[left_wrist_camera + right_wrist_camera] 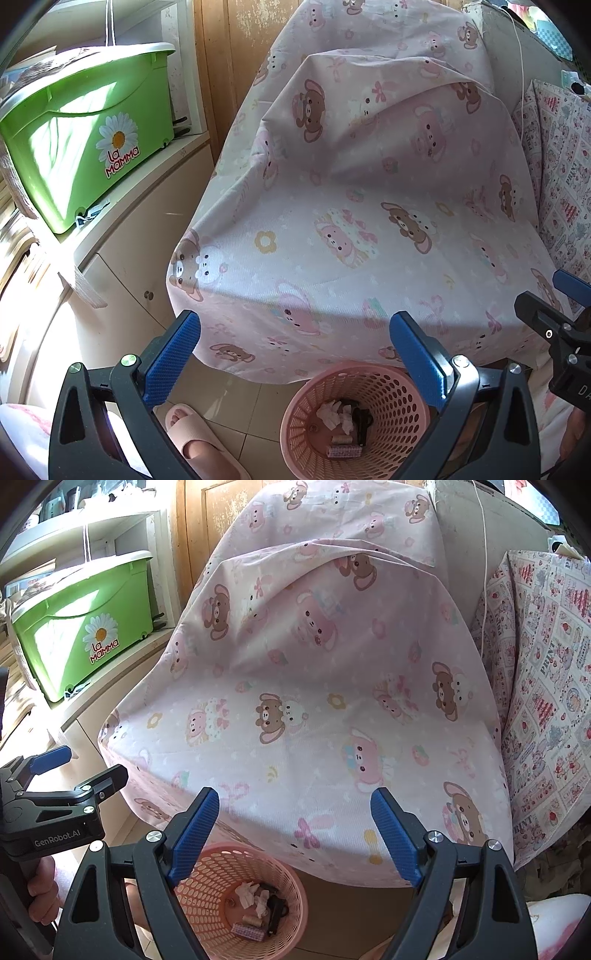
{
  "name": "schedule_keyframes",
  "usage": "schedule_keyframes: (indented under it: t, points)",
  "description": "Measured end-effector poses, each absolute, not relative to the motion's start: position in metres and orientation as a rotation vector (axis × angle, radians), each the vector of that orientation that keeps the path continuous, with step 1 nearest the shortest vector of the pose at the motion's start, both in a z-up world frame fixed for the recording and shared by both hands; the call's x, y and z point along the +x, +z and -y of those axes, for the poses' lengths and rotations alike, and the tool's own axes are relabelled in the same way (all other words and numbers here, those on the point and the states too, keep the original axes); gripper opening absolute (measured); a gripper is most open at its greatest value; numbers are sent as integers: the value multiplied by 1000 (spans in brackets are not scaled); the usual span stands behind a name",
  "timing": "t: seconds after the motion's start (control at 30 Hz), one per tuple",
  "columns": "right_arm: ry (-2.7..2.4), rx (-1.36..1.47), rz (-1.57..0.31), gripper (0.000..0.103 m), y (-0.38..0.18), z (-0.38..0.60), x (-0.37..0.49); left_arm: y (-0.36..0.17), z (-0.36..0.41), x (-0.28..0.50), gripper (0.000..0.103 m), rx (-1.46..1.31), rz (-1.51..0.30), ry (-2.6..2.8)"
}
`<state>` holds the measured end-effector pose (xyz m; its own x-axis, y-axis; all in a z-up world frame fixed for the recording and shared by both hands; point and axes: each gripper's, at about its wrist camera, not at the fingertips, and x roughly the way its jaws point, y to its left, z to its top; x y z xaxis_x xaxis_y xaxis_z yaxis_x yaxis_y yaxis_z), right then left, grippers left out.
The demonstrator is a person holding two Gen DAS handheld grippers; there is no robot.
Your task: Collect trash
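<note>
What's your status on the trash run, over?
Left hand-held gripper open, empty. Right hand-held gripper open, empty. Trash in pink basket on floor. Pink bear sheet bare, nothing blocking.

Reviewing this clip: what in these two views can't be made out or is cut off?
- Pink basket: near rim hidden by the left gripper in the left view, cut by the bottom edge in the right view.
- Dark item among the basket's trash: too small to identify.
- Whatever the pink bear-print sheet covers: hidden.
- Green bin: contents hidden by its wall.
</note>
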<state>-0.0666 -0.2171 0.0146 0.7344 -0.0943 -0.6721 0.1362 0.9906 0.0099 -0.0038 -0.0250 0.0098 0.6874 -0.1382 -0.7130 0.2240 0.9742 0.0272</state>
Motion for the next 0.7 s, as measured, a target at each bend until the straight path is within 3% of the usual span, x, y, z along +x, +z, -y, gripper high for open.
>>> schedule_keyframes:
  t: [0.7]
  points:
    - [-153, 82, -724, 86, 20, 221, -70, 8, 22, -3, 101, 109, -804, -197]
